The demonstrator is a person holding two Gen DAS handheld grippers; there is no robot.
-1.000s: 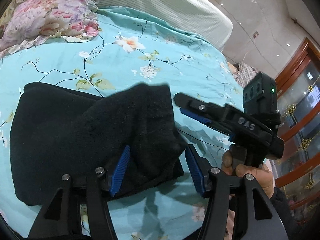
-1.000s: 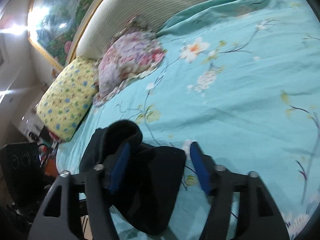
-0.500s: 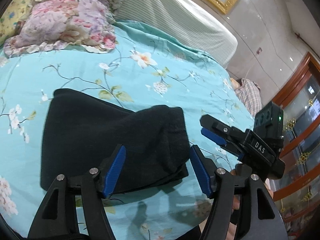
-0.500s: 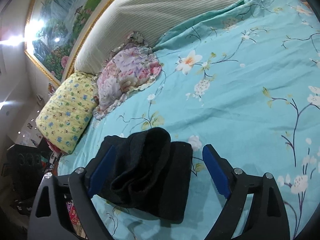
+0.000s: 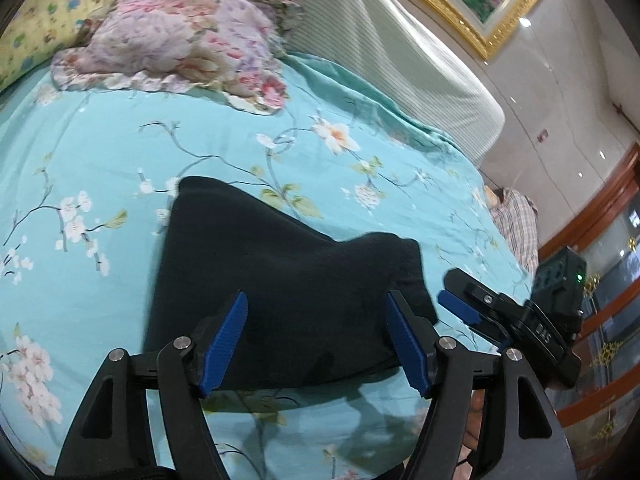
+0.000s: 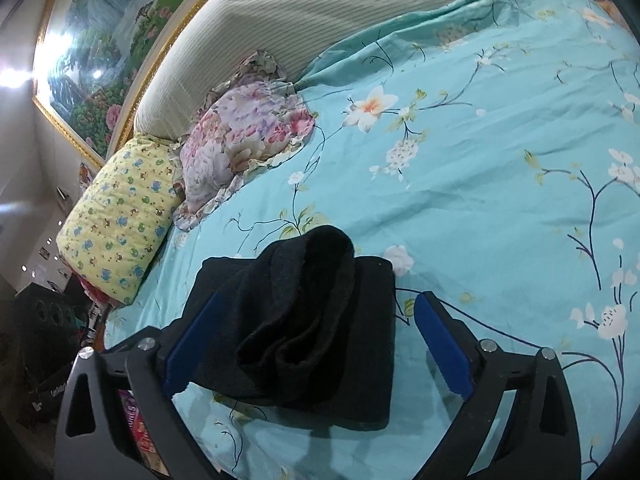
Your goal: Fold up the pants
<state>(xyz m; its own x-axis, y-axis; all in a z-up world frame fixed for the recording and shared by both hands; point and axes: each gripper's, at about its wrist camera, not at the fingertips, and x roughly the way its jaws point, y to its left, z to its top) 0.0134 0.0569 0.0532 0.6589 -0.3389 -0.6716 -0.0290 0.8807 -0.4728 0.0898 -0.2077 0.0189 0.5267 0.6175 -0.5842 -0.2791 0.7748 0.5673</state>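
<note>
The black pants lie folded into a thick bundle on the turquoise floral bedspread, ahead of both sets of jaws. The left gripper is spread wide, holding nothing, the bundle seen between its blue pads. The right gripper also gapes wide and empty above the fabric. Beyond lie a floral pillow and a yellow pillow.

Black pants, turquoise floral bedspread, pink floral pillow, yellow patterned pillow
</note>
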